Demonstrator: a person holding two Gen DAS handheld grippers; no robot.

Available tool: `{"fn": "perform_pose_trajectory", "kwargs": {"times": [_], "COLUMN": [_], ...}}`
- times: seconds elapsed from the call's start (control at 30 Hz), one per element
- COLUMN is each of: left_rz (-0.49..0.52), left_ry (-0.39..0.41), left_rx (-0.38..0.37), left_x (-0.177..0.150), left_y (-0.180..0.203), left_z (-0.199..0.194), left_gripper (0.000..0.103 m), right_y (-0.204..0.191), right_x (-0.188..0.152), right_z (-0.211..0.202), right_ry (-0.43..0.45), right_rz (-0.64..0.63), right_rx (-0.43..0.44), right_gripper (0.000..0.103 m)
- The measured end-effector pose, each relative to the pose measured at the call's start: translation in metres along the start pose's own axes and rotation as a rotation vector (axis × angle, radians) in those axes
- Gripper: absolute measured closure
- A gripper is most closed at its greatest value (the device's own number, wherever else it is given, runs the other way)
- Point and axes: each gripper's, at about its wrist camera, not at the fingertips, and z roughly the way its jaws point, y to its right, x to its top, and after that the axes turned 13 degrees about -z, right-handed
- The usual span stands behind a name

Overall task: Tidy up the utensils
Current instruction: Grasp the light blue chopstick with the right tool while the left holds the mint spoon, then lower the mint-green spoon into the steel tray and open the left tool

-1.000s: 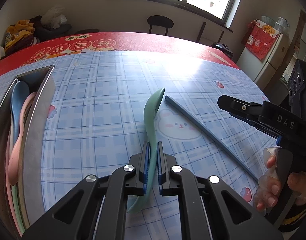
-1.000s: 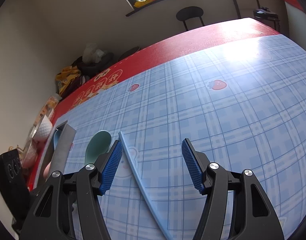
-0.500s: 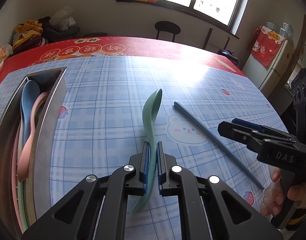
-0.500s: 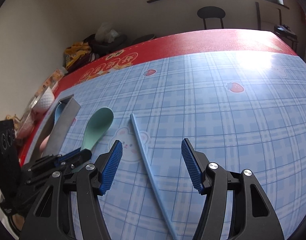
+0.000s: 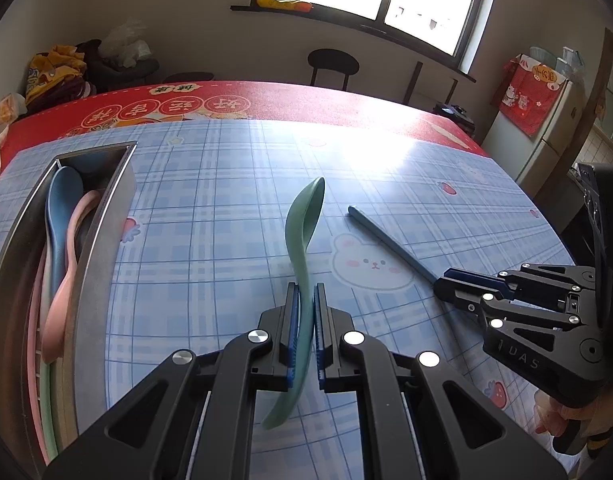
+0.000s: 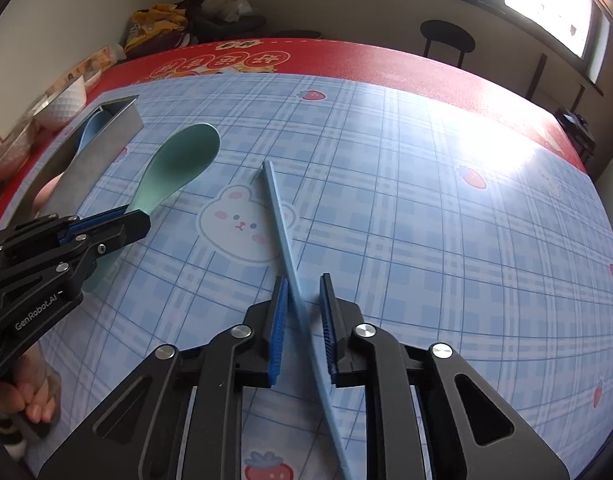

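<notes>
My left gripper is shut on the handle of a green spoon and holds it edge-up above the table; it also shows in the right wrist view. My right gripper straddles a blue chopstick that lies on the blue plaid tablecloth; its jaws are narrowed around the stick with small gaps still showing. The chopstick also shows in the left wrist view, with the right gripper at its near end.
A metal utensil tray at the left holds a blue spoon, a pink spoon and other utensils. A white bowl stands beyond the tray. A red cloth covers the far table.
My right gripper has come down over the chopstick and its jaws have closed in from wide open. My left gripper has lifted the green spoon slightly and drawn back.
</notes>
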Motion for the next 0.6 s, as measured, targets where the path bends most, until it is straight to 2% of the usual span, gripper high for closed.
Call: {"fn": "perform_pose_trajectory", "kwargs": {"times": [0.1, 0.3, 0.43, 0.6], "left_rz": [-0.008, 0.0, -0.007, -0.035], "left_ry": [-0.001, 0.022, 0.03, 0.03], "left_rx": [-0.005, -0.038, -0.052, -0.07], "left_x": [0.0, -0.001, -0.001, 0.001], "left_y": [-0.001, -0.001, -0.003, -0.008], "left_z": [0.0, -0.006, -0.009, -0.011], "left_gripper": [0.096, 0.096, 0.096, 0.096], "right_y": [0.015, 0.04, 0.036, 0.033], "right_x": [0.0, -0.017, -0.024, -0.032], "right_z": [0.002, -0.003, -0.011, -0.013], "right_ry": [0.024, 0.142, 0.217, 0.268], "right_rz": [0.117, 0.399, 0.46, 0.532], "right_rx": [0.035, 0.215, 0.267, 0.329], "right_gripper": [0.095, 0.097, 0.097, 0.097]}}
